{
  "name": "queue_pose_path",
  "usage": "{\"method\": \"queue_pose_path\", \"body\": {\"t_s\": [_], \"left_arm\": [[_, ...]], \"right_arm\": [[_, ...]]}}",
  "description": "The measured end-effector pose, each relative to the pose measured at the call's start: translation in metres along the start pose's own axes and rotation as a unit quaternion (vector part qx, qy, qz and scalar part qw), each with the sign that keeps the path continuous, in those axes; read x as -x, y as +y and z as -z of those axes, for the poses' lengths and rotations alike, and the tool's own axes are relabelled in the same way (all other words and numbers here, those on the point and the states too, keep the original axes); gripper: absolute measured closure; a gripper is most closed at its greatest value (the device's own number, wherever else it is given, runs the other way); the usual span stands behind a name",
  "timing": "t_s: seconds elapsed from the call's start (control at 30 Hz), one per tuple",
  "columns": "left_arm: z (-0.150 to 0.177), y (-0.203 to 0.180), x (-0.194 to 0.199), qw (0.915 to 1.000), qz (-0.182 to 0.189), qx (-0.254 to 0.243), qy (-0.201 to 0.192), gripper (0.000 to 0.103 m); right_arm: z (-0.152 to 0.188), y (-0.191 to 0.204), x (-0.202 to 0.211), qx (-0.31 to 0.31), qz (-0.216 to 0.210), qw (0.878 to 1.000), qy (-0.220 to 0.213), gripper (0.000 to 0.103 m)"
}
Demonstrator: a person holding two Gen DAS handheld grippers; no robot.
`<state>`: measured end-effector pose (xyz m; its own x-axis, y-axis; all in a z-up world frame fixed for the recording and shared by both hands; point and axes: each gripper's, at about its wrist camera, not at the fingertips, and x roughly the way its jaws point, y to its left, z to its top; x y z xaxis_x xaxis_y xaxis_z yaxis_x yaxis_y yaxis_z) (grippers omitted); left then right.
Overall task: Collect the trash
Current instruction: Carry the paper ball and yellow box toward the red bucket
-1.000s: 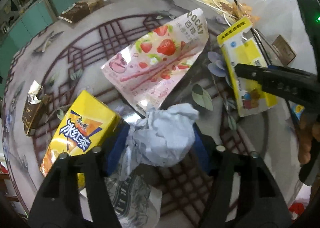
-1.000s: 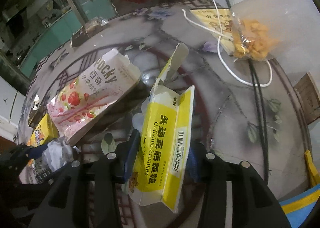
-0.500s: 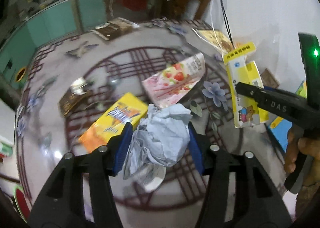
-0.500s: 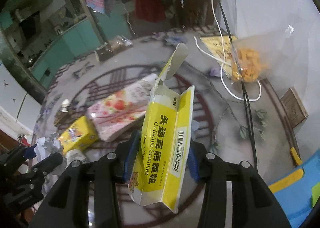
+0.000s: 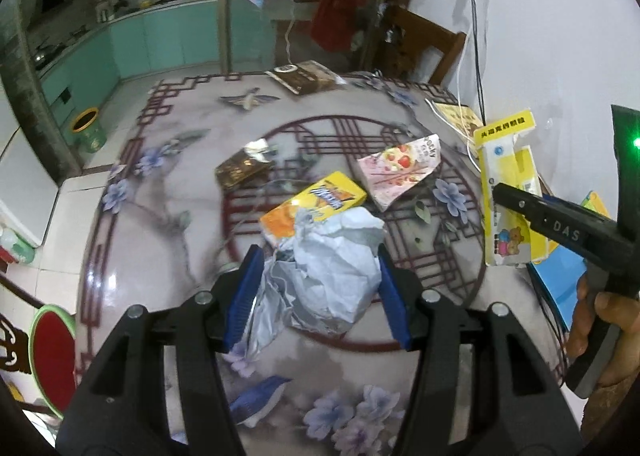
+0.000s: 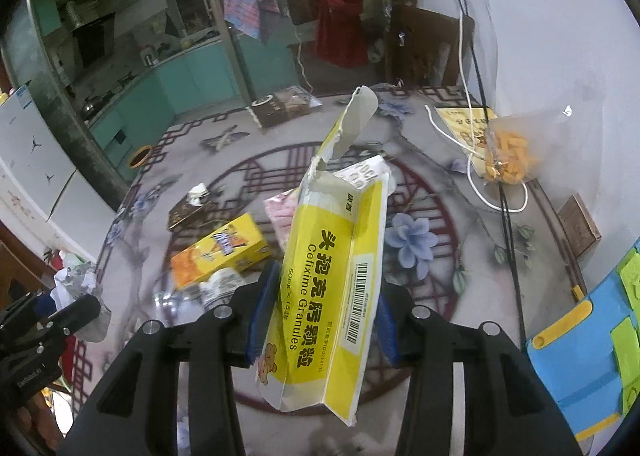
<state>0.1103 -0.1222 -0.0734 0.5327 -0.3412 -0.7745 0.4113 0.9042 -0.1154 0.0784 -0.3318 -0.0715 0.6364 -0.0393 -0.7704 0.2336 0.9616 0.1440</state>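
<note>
Left gripper (image 5: 318, 292) clamps crumpled paper (image 5: 336, 268) above the table (image 5: 160, 256). Right gripper (image 6: 320, 316) clamps the yellow medicine box (image 6: 332, 276); only its view shows the snack bag (image 6: 508, 156), far right.

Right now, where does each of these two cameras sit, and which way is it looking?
Left wrist: on the left gripper, looking down at the table; it holds crumpled paper; the other gripper and a hand show.
Right wrist: on the right gripper, holding a yellow medicine box; the left gripper shows.
Shared: the yellow drink carton, the pink Pocky box.
</note>
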Motion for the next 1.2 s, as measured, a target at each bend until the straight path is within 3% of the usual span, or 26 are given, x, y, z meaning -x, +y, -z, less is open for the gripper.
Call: {"method": "queue_pose_path", "body": {"t_s": [0.57,1.2], "left_arm": [[0.042,0.085,0.035,0.9993,-0.006,0.037,0.000,0.049],[0.064,0.168,0.067,0.9983,-0.020,0.055,-0.005,0.049]], "right_arm": [[0.031,0.086,0.015,0.030,-0.010,0.999,0.006,0.059],[0.050,0.180,0.016,0.058,-0.028,0.998,0.009,0.059]]}}
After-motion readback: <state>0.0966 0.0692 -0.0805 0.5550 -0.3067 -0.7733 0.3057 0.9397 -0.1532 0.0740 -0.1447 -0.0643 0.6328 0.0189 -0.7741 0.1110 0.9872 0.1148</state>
